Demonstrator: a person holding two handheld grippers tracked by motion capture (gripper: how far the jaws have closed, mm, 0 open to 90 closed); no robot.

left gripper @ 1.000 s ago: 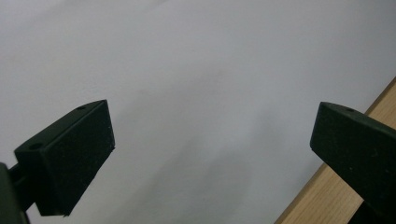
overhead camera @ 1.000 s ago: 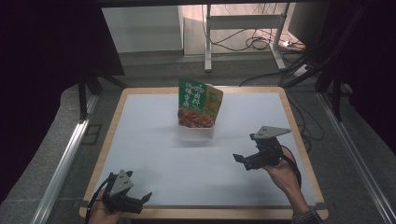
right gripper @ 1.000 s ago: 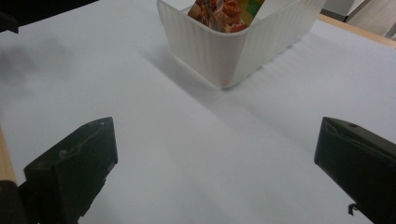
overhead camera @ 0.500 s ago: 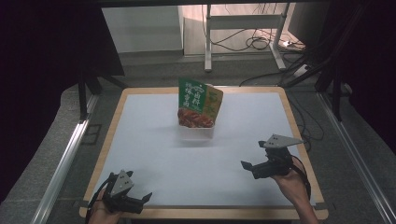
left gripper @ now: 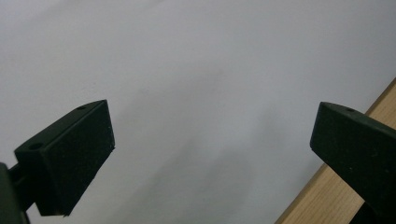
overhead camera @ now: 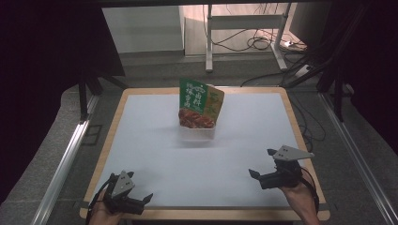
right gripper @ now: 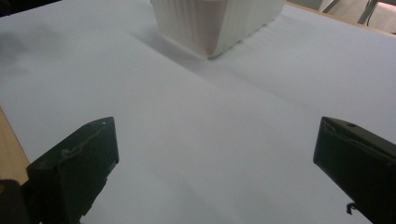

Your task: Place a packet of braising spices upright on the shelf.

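Surface [overhead camera: 155, 154]: white sheet on a wood-edged board, bare apart from one group of things at centre, toward the far edge.

White ribbed tub [overhead camera: 197, 132]: stands centre, nearer the far edge than the near one. In the right gripper view its lower wall and one corner show at the top of the frame.

Green food packet [overhead camera: 193, 102]: stands upright in the tub, leaning slightly, with a tan carton panel [overhead camera: 215, 104] just beside it on the right. Printed food picture on the lower part of the packet; lettering too small to read.

Right gripper [overhead camera: 263, 164]: near the near right corner of the surface, jaws spread wide, nothing between them, aimed roughly at the tub but well apart from it.

Left gripper [overhead camera: 140, 186]: at the near left corner, by the near edge; jaws likewise wide open and empty, over bare sheet with the wooden edge at one side.

Step in hand, as a judgement: both grippers are parked clear of the work, so this reads as a start or a pause between actions. The next move would call for bringing the right gripper forward across the sheet to the packet top, jaws kept open until they straddle it.
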